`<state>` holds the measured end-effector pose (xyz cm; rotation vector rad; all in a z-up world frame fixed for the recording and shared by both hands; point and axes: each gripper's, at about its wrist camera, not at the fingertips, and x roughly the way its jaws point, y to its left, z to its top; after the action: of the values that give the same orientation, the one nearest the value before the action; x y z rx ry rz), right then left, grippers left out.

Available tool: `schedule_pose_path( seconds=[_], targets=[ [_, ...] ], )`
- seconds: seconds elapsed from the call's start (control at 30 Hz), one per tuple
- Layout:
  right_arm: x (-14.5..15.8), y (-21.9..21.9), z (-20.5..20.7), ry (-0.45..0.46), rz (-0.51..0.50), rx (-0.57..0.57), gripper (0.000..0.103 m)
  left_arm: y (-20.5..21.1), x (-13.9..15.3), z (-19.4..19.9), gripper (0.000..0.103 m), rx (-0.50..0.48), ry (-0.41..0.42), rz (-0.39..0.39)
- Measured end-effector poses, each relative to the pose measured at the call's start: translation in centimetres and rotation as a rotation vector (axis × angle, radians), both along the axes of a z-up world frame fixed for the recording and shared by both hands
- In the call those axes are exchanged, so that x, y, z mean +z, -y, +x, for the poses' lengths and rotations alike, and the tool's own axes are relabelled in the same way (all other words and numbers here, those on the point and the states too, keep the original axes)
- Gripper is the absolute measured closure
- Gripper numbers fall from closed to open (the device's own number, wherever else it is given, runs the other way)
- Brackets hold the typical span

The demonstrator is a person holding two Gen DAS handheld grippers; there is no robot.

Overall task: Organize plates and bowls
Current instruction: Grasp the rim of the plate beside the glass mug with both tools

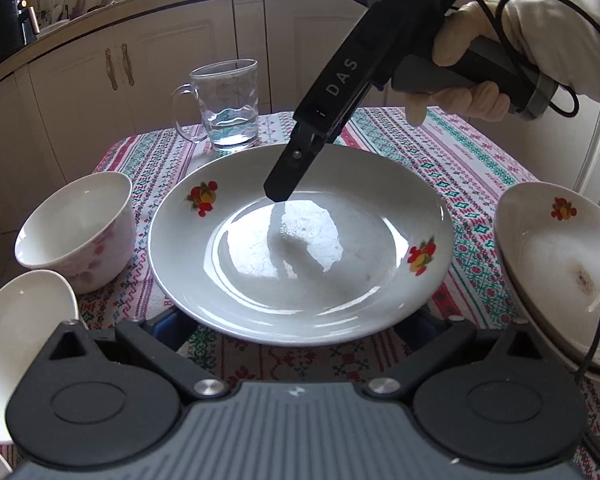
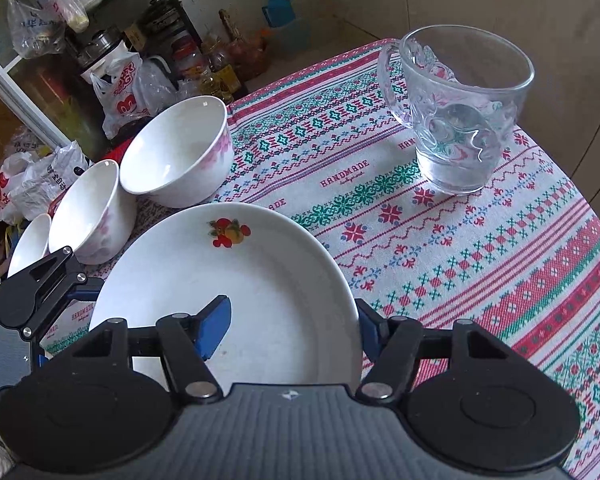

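My right gripper jaws pinch the rim of the white fruit-printed ceramic plate, near the surface's left edge. Left gripper jaws straddle its near rim; grip unclear.

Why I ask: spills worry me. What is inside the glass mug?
The glass mug holds a little clear water at the bottom; nothing else shows in it. The tablecloth under its base shows only warped through the glass.
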<state>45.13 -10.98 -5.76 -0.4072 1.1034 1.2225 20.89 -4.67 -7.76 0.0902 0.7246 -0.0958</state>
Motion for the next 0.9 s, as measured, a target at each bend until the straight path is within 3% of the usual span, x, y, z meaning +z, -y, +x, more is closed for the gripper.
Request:
schedule_pose_path(
  seconds=[0.9],
  targets=[
    [5.3, 8.5, -9.3, 0.079, 0.039, -0.198, 0.031, 2.9, 4.2, -6.6, 0.001, -0.236, 0.056, 0.016]
  ],
)
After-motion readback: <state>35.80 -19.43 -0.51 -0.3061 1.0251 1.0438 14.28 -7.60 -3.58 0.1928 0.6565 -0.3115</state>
